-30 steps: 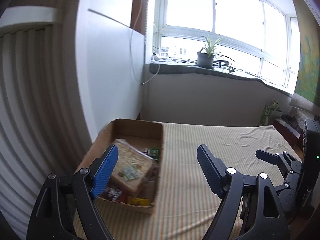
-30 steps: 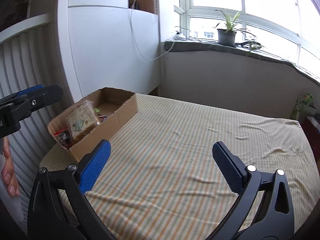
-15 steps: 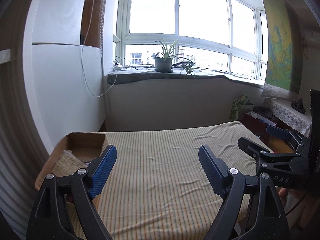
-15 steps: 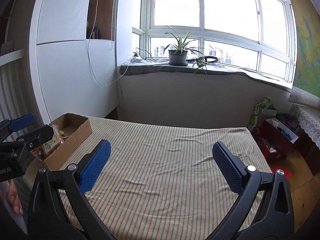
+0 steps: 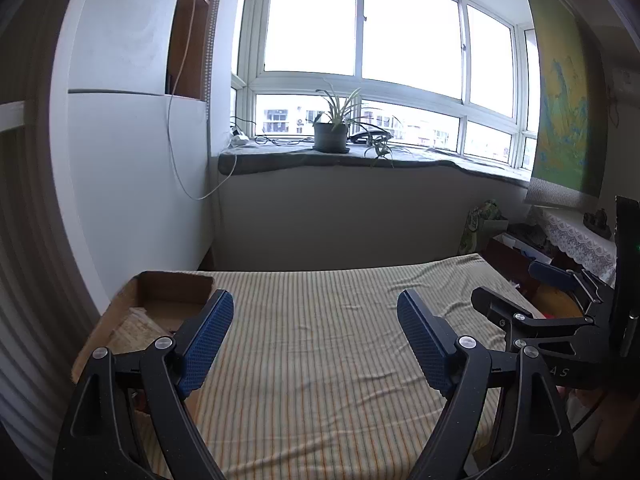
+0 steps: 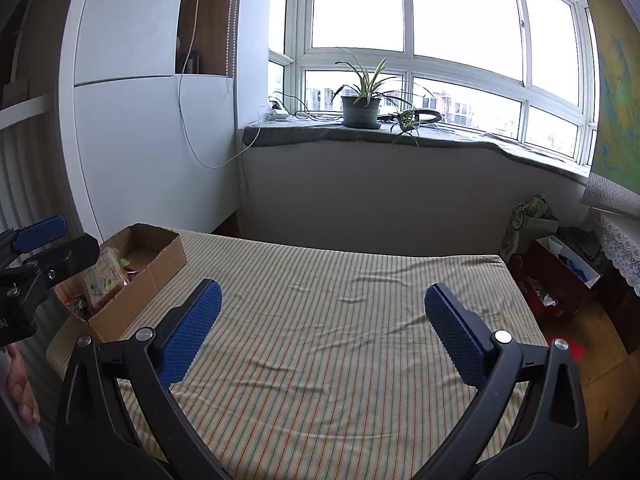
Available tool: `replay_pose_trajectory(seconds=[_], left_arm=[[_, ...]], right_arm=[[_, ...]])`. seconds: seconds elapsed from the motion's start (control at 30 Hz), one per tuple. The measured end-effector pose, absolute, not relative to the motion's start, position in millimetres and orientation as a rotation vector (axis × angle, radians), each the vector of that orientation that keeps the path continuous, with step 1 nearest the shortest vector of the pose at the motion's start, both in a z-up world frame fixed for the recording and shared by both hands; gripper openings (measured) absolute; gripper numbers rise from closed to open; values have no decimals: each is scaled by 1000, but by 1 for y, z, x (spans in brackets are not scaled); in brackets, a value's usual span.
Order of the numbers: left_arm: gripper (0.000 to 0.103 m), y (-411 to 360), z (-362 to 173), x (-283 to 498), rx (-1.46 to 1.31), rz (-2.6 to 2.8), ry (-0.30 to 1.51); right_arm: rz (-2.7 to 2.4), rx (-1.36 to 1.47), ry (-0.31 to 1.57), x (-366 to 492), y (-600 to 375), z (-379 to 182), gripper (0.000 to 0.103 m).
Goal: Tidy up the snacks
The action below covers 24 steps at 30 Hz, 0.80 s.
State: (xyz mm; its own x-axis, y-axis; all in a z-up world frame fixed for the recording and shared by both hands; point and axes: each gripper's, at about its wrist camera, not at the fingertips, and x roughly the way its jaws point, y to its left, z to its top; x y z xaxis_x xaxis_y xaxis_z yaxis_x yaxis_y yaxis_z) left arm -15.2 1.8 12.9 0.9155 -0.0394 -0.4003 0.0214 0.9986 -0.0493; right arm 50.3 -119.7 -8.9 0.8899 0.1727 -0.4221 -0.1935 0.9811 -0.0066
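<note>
Open brown cardboard box (image 6: 136, 272) sits at left edge of the striped bedsheet (image 6: 340, 340), left-centre of the right wrist frame; long axis runs from near-left to far-right. Snack packets (image 6: 102, 280) lie inside: one large clear bag plus a few smaller, exact count unclear. One box. Left gripper (image 5: 316, 336) is nearer, box at lower left of its frame. Right gripper (image 6: 322, 322) well apart. Both jaws spread wide, holding nothing.

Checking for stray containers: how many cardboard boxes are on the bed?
1. The cardboard box sits at the bed's far left corner, with snacks inside. Nothing else lies on the visible sheet; the near edge is hidden.
</note>
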Motion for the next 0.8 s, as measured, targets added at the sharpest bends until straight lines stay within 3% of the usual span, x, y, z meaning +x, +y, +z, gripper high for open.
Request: replay_pose_trajectory(seconds=[0.8], left_arm=[[84, 1, 15, -18, -41, -43, 411]], right_arm=[[187, -48, 437, 48, -121, -9, 103]])
